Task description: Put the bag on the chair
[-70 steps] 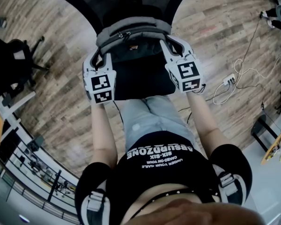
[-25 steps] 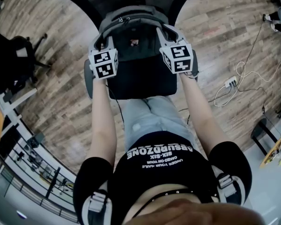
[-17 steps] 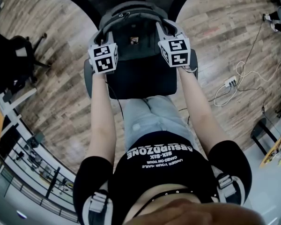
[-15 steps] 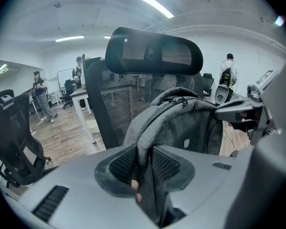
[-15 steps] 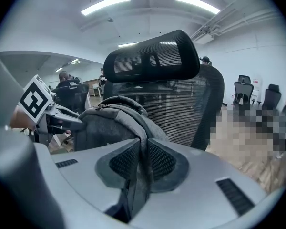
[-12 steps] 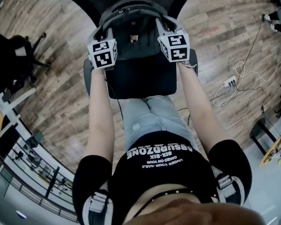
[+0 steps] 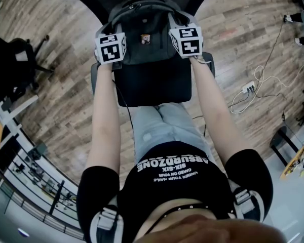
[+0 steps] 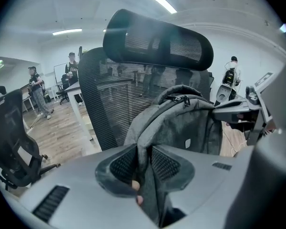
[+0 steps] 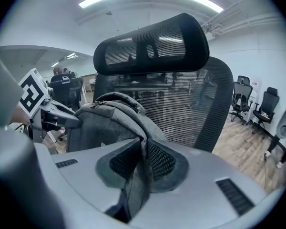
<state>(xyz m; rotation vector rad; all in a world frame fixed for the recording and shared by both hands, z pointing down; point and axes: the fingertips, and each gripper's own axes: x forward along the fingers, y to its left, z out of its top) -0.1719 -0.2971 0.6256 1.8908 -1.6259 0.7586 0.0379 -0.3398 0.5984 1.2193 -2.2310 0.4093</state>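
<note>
1. Gripping the bag (image 7: 142, 19) on both sides keeps it upright and level. The left claw (image 8: 143, 162) pinches a grey strap fold (image 8: 142, 140) on the bag's left side. The right claw (image 9: 142, 160) pinches the matching fold on its right side.
2. The bag hangs between the two claws, over the rear half of the chair seat (image 7: 152, 87). Its top reaches just below the headrest (image 8: 157, 39), and the mesh backrest (image 9: 181, 109) is close behind it.
3. No view shows whether the bag's base rests on the seat, because the bag's own body hides the contact line.
4. Judged stage: final placement. The bag sits close to the backrest, probably so that the mesh can support it once the grip ends.
5. Judged next requirement: lower the bag until the seat carries its weight, then spread both claws together.
6. Judged risk: freeing one side first, or releasing with the base off the seat, could let the bag slump forward off the seat's front edge.
</note>
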